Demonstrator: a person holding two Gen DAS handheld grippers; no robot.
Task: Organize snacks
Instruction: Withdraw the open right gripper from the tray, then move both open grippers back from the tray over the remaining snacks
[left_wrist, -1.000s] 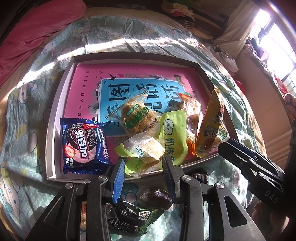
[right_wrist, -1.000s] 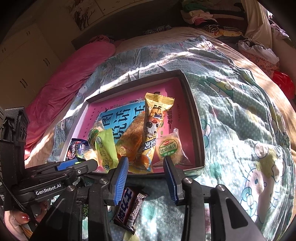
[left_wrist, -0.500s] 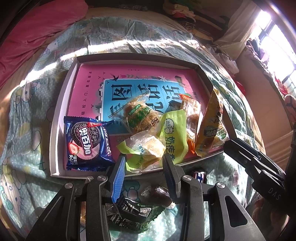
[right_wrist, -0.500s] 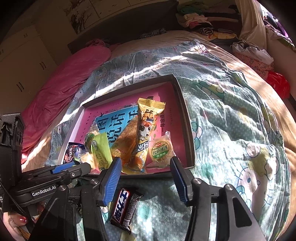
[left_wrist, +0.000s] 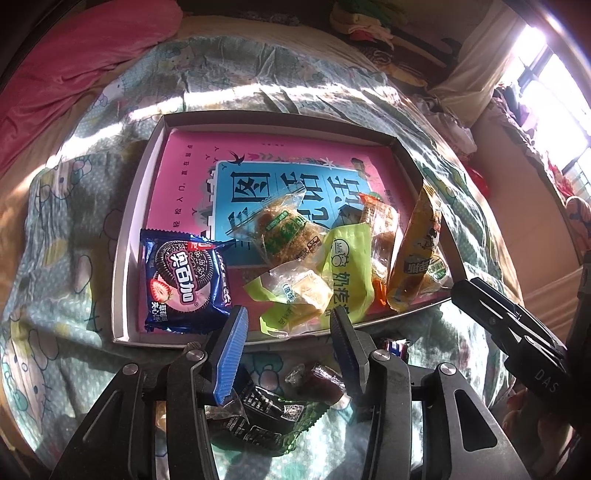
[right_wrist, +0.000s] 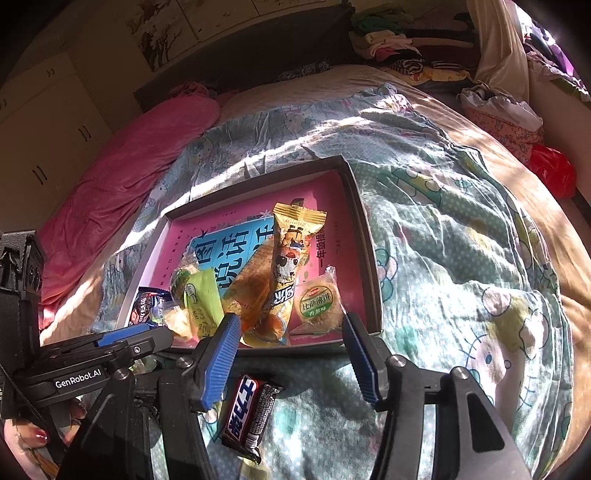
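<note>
Most of the snacks are already lying in the shallow grey cardboard tray (left_wrist: 127, 236) on the bed: a dark blue foil cookie packet (left_wrist: 184, 282), a clear-wrapped round pastry (left_wrist: 284, 229), a lime-green milk-snack pouch (left_wrist: 347, 269), a tall yellow cartoon-printed packet (right_wrist: 291, 258) and a round green-labelled biscuit (right_wrist: 317, 303). Three items are waiting outside it, judging by their position on the patterned green quilt (right_wrist: 461, 258): a black chocolate bar (right_wrist: 247, 417), a black-and-green sachet (left_wrist: 266, 417) and a small dark wrapped candy (left_wrist: 321, 380). The left gripper (left_wrist: 288, 332) is standing released, grasping nothing; the right gripper (right_wrist: 290, 358) is likewise spread wide above the bar. The sachet is lying partly hidden behind the left gripper.
</note>
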